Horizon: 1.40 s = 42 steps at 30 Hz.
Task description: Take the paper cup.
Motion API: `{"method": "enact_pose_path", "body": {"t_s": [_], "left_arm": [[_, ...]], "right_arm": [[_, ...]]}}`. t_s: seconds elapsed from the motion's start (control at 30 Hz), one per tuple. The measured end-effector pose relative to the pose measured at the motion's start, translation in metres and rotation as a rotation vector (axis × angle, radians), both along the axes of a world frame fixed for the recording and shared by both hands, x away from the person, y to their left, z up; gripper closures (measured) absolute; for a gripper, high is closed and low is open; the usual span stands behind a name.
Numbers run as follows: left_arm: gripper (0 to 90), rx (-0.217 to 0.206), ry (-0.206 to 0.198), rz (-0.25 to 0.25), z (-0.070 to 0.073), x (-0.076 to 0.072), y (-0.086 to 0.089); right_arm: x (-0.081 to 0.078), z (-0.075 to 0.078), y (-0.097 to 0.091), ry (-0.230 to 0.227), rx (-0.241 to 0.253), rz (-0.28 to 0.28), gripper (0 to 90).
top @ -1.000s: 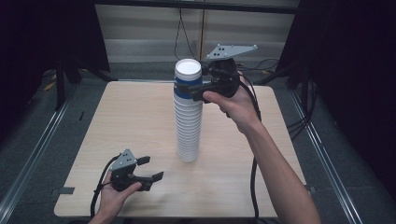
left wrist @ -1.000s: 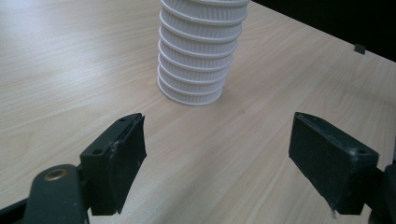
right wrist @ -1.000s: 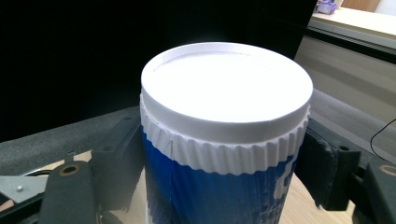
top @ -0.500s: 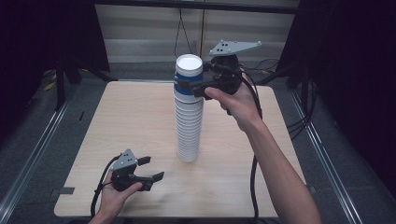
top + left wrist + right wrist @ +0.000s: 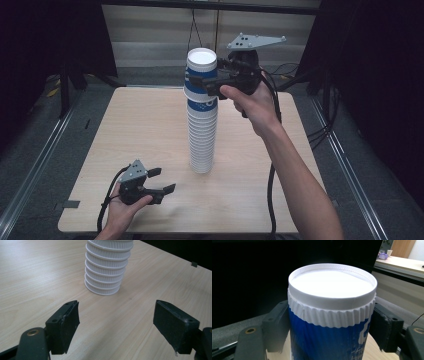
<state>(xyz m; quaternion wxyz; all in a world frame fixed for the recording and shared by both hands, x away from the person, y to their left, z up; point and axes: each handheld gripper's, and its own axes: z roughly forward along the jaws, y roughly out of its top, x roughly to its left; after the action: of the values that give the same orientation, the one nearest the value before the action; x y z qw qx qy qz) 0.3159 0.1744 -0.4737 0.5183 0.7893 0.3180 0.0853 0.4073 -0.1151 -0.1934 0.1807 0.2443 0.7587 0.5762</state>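
At the top of the tall stack, the right claw (image 5: 212,86) is set level around the topmost cup (image 5: 201,75), an upturned blue-and-white paper cup whose white base faces up. Its jaws have just been closing, and in the right gripper view both pads appear pressed against the blue wall of that cup (image 5: 329,322), just under the ribbed white band, so the cup is judged to be grasped. The step in hand is taken to be the pulling of this one cup off the stack of cups (image 5: 202,132), which stands near the middle of the counter (image 5: 125,130). A straight upward lift is called for next, gentle enough that the cup below is not dragged along and the tall column is not tipped.

Farther out, near the front left edge of the counter, the left claw (image 5: 162,181) is held low with its jaws spread wide and nothing between them (image 5: 117,322); the foot of the stack (image 5: 106,277) lies ahead of it, apart.

Counted: two claws, one stack, one cup being gripped. The cups in the stack are too many and too tightly nested for a sure count.
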Motion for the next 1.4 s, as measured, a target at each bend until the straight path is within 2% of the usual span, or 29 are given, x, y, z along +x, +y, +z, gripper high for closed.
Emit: {"method": "enact_pose_path", "body": {"t_s": [0.23,0.27,0.37,0.5,0.57,0.6,0.67,0.77,0.83,0.87,0.93,0.97,1.03,1.13,1.17,1.2,1.23,1.4], "left_arm": [[20.1,0.008,0.001,-0.005,0.000,0.000,0.000],[20.1,0.008,0.001,-0.006,0.000,0.000,0.000],[20.1,0.006,-0.001,-0.005,0.000,0.000,0.000],[20.1,-0.003,-0.005,0.013,0.001,0.000,0.002],[20.2,-0.017,-0.002,0.015,0.001,0.000,0.003],[20.1,-0.038,0.003,0.008,0.001,0.001,0.004],[22.5,-0.058,0.028,0.016,0.000,0.002,0.005],[22.6,-0.088,0.034,0.027,0.002,0.002,0.007],[22.7,-0.083,0.013,0.039,0.003,0.002,0.007],[23.0,-0.077,0.022,0.029,0.002,0.002,0.006],[28.1,-0.093,0.054,-0.002,0.000,0.003,0.006],[27.7,-0.088,0.055,-0.005,-0.001,0.003,0.005],[26.5,-0.079,0.029,-0.004,0.000,0.002,0.004],[25.0,-0.087,0.026,-0.005,0.001,0.002,0.004],[24.9,-0.106,0.014,-0.001,0.001,0.002,0.003],[24.9,-0.105,-0.002,0.015,0.002,0.001,0.003],[24.9,-0.105,-0.017,0.005,0.002,0.002,0.004],[24.9,-0.098,-0.005,-0.001,0.002,0.002,0.002]], "right_arm": [[-0.001,0.007,-0.001,-0.011,0.026,-0.003,25.3],[-0.002,0.009,-0.002,-0.020,0.049,-0.004,25.3],[-0.003,0.012,-0.002,-0.025,0.058,-0.009,25.4],[-0.004,0.016,-0.003,-0.028,0.076,-0.009,25.4],[-0.005,0.019,-0.004,-0.035,0.085,-0.019,25.5],[-0.005,0.020,-0.005,-0.038,0.090,-0.016,25.5],[-0.006,0.022,-0.006,-0.043,0.101,-0.021,25.5],[-0.009,0.025,-0.007,-0.070,0.101,-0.022,25.5],[-0.011,0.025,-0.008,-0.074,0.102,-0.028,25.5],[-0.012,0.026,-0.009,-0.079,0.107,-0.030,25.6],[-0.013,0.027,-0.012,-0.088,0.123,-0.041,25.6],[-0.014,0.028,-0.014,-0.090,0.131,-0.043,25.6],[-0.015,0.029,-0.018,-0.097,0.137,-0.051,25.6],[-0.017,0.030,-0.025,-0.102,0.147,-0.059,25.6],[-0.018,0.031,-0.028,-0.104,0.150,-0.063,25.6],[-0.020,0.031,-0.030,-0.108,0.154,-0.067,25.6],[-0.021,0.032,-0.033,-0.108,0.157,-0.070,25.6],[-0.027,0.031,-0.046,-0.116,0.158,-0.091,25.7]]}}
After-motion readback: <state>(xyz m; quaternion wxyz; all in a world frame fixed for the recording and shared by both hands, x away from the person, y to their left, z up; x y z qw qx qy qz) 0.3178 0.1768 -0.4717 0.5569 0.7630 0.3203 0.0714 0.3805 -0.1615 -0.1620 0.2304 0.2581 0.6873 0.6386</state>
